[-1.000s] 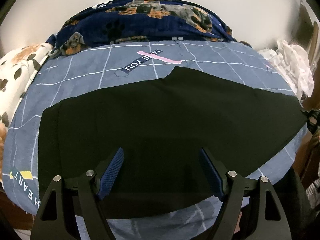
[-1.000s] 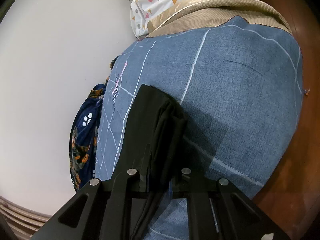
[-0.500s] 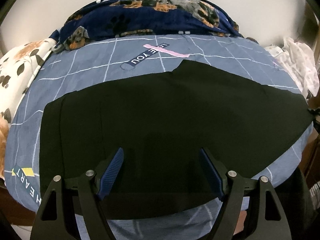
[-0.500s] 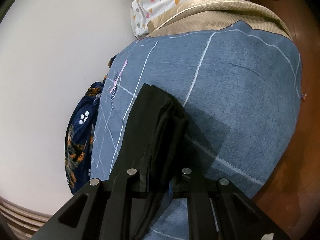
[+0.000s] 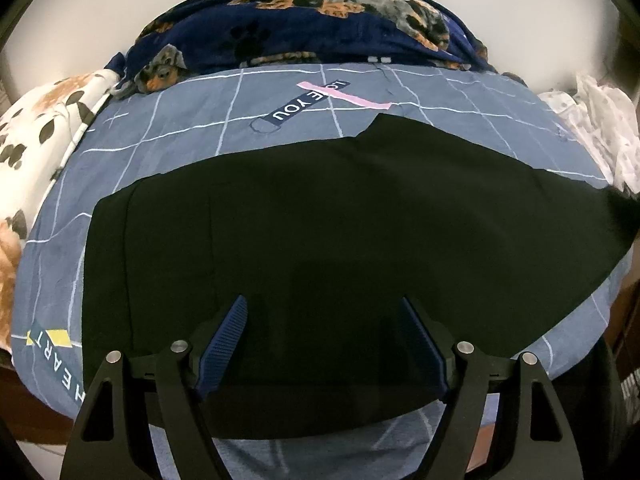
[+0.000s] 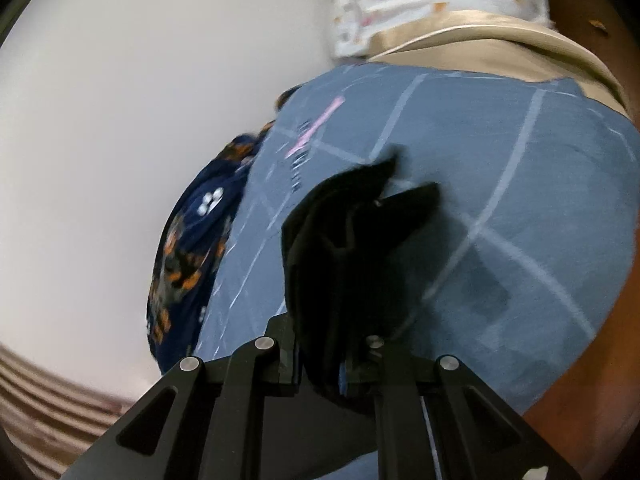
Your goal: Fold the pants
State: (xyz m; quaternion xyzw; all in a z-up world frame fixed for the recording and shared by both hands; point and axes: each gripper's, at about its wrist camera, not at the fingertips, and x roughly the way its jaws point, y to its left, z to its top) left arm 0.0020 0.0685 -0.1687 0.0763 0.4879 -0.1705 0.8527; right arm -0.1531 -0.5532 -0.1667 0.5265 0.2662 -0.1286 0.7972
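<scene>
Pants (image 5: pixel 320 220), black and matte, lie spread flat across the middle of the left wrist view on a blue-grey bedsheet (image 5: pixel 168 128) crossed by thin white grid lines. We read "LOVE YOU" on a dark printed strip (image 5: pixel 306 102) in the upper centre of that frame, crossed by a pink band, and "HEART" on another dark strip (image 5: pixel 60 364) with a yellow patch at the lower left. The garment's long axis runs from left to right across the frame, one straight end at the left and the other end reaching the right edge, where a corner looks lifted off the sheet. Beyond the sheet we see a plush navy blanket (image 5: pixel 320 28) printed with dogs and paw marks, a white leaf-patterned cloth (image 5: pixel 36 128) at the left, and crumpled white fabric (image 5: pixel 600 120) at the right. Our left gripper (image 5: pixel 324 344) hangs spread wide over the near part of the pants, its ribbed blue pads (image 5: pixel 224 344) clear of the cloth. In the blurred right wrist view, our right gripper (image 6: pixel 340 364) is clamped on a bunched end of the pants (image 6: pixel 344 248), which rises in soft folds above the sheet at centre frame.
</scene>
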